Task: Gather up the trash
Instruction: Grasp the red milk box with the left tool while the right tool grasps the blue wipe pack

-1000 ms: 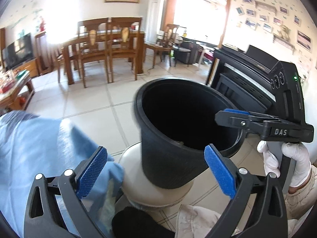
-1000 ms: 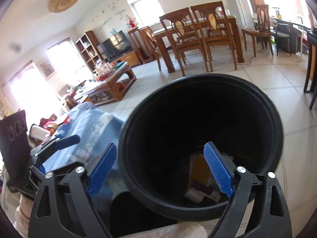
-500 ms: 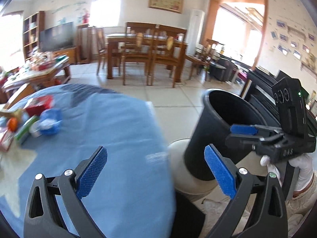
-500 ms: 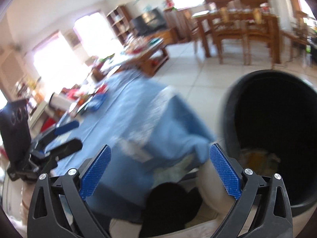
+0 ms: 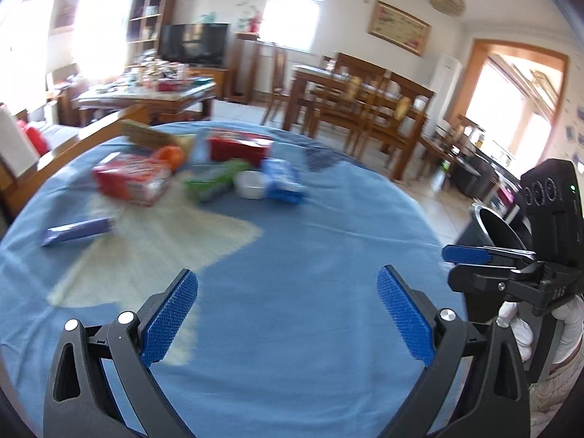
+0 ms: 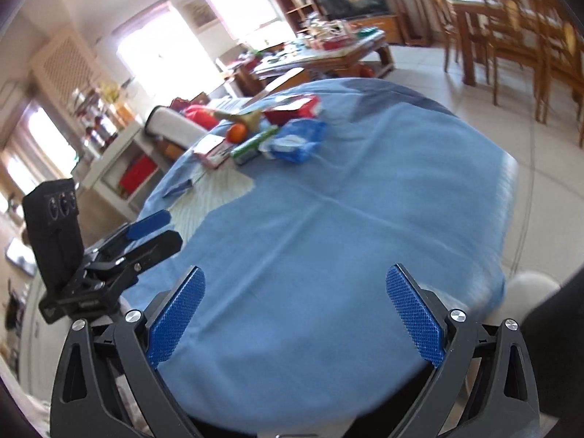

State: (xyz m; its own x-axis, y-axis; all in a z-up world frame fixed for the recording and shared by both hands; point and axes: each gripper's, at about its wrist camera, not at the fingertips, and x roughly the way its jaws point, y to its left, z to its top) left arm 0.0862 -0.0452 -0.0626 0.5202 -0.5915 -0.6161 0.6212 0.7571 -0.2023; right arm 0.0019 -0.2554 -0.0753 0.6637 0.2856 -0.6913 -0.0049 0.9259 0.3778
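Left gripper (image 5: 286,323): we hold it over the near part of the blue tablecloth, its blue-padded fingers (image 5: 168,317) spread wide with nothing between them.
Right gripper (image 6: 295,315): we keep it likewise above the cloth, fingers (image 6: 415,319) wide apart and empty; in the left view it shows at the right edge in a white-gloved hand (image 5: 514,323).
Tablecloth (image 5: 299,255): blue, covering a round table, with a pale cream patch (image 5: 146,244) on its left part.
Trash cluster: we see the litter bunched at the far side of the cloth, well apart from both grippers and blurred.
Red box (image 5: 132,179): lies at the left of the cluster, just in front of an orange (image 5: 171,155).
Second red box (image 5: 239,148): sits at the far end, behind the others.
Green packet (image 5: 213,182): lies in the middle, touching or nearly touching a small white tub (image 5: 250,184).
Blue-and-white wrapper (image 5: 283,180): just right of the white tub; in the right view it is the nearest piece of the cluster (image 6: 297,138).
Purple packet (image 5: 75,231): lies alone on the left edge of the cream patch, apart from the cluster.
Black bin (image 5: 489,224): beyond the table's right edge, partly hidden behind the right gripper; we cannot tell its contents.
Room: a dining table with chairs (image 5: 365,106) and a television (image 5: 193,45) stand beyond.
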